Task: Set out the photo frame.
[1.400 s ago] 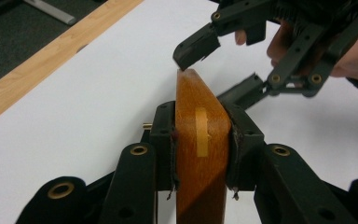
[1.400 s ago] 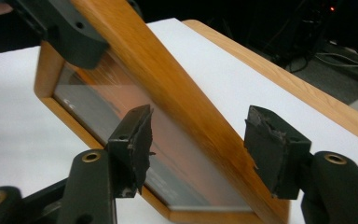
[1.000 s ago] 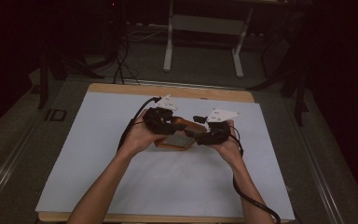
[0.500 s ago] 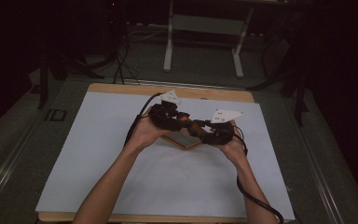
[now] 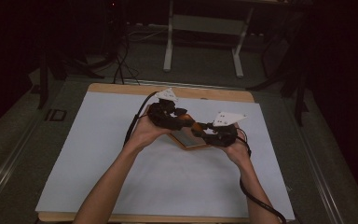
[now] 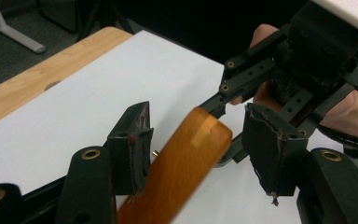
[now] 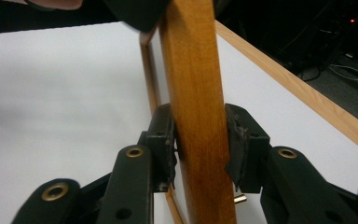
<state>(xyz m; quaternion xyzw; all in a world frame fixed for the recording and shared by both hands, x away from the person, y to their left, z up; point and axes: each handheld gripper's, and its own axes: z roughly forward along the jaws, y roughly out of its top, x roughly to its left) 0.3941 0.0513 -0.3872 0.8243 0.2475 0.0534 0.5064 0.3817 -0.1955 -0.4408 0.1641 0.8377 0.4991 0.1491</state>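
Note:
An orange-brown wooden bar (image 6: pixel 186 163), part of a small wooden frame (image 5: pixel 186 139), is held just above the white sheet between both hands. My right gripper (image 7: pixel 200 144) is shut on the bar, its pads (image 7: pixel 168 149) pressing both sides; its jaws have just been closing. My left gripper (image 6: pixel 200 140) stands open around the same bar, its pads (image 6: pixel 137 140) apart from the wood on the right side; its jaws have just been opening. In the high view the left gripper (image 5: pixel 189 123) and the right gripper (image 5: pixel 204 133) point at each other over the frame.
A white sheet (image 5: pixel 121 154) covers a wooden board (image 5: pixel 205 92) on the table. Behind the table stand the white legs of a desk (image 5: pixel 170 42), with cables (image 5: pixel 121 70) on the dark floor. A black cable (image 5: pixel 256 200) trails along the right forearm.
The left jaws have spread off the wooden bar, and the right jaws have drawn in onto it. Both hands stay at about the same spot over the sheet.

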